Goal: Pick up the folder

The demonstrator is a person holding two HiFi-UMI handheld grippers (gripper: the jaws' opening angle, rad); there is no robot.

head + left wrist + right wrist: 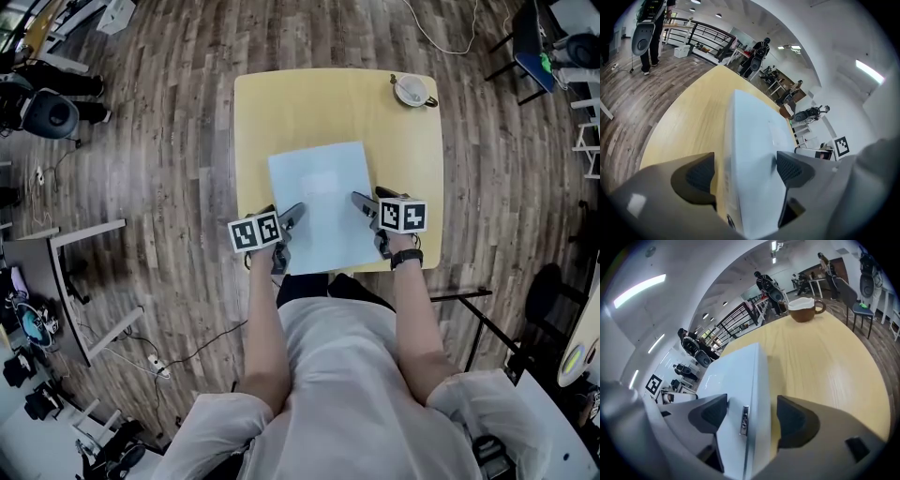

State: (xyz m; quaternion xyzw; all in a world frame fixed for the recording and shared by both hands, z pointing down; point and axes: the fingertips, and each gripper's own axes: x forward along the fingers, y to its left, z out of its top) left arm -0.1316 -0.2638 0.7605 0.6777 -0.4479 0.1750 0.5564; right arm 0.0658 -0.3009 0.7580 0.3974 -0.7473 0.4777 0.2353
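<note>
A pale blue folder (pixel 319 202) lies flat on the yellow table (pixel 328 103), its near end at the table's front edge. My left gripper (pixel 292 217) straddles the folder's left edge near the front corner, and my right gripper (pixel 364 204) straddles its right edge. In the left gripper view the folder (pixel 754 136) runs between the jaws of the left gripper (pixel 745 171), with a strip of table showing beside the left pad. In the right gripper view the folder (pixel 736 376), with a small metal clip on its edge, sits between the spread jaws of the right gripper (pixel 752 416). Neither gripper's pads press on it.
A brown cup on a saucer (pixel 411 90) stands at the table's far right corner, seen too as a cup (pixel 804 310) in the right gripper view. Wooden floor surrounds the table. Chairs and desks (pixel 56 112) stand around the room, and people stand far off.
</note>
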